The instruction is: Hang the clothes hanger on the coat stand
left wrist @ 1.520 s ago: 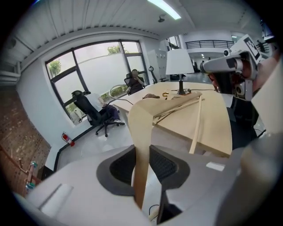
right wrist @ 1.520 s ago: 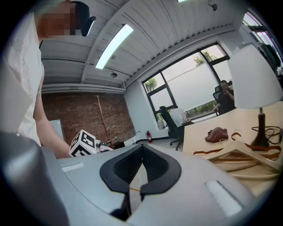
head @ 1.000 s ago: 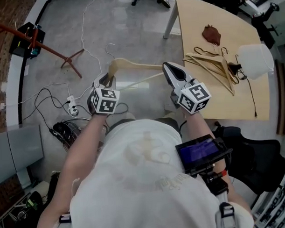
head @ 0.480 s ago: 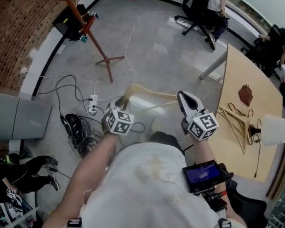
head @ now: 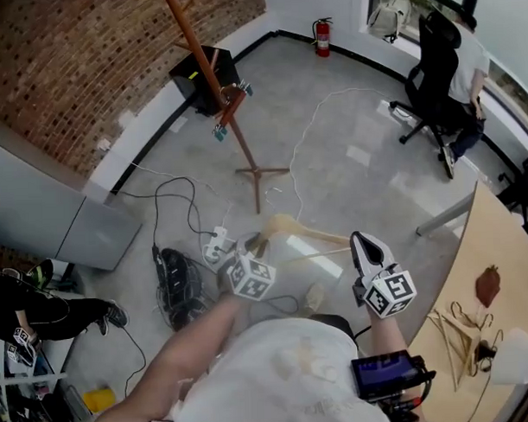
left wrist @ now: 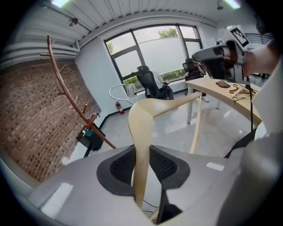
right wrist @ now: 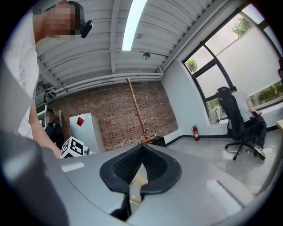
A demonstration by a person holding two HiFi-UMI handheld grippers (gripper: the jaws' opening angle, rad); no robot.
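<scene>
Hanger stands well apart from coat stand, power strip between.

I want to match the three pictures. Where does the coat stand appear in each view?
Head view: the coat stand is at the top, left of centre, its pole slanting down to feet on the floor.
Left gripper view: the coat stand is at the upper left, a curved pole.
Right gripper view: the coat stand is at the centre, above the jaws.
Shared landmark: the brick wall behind it.

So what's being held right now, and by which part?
The left hand-held gripper clamps the wooden hanger near one end; the right hand-held gripper is shut on nothing.
</scene>
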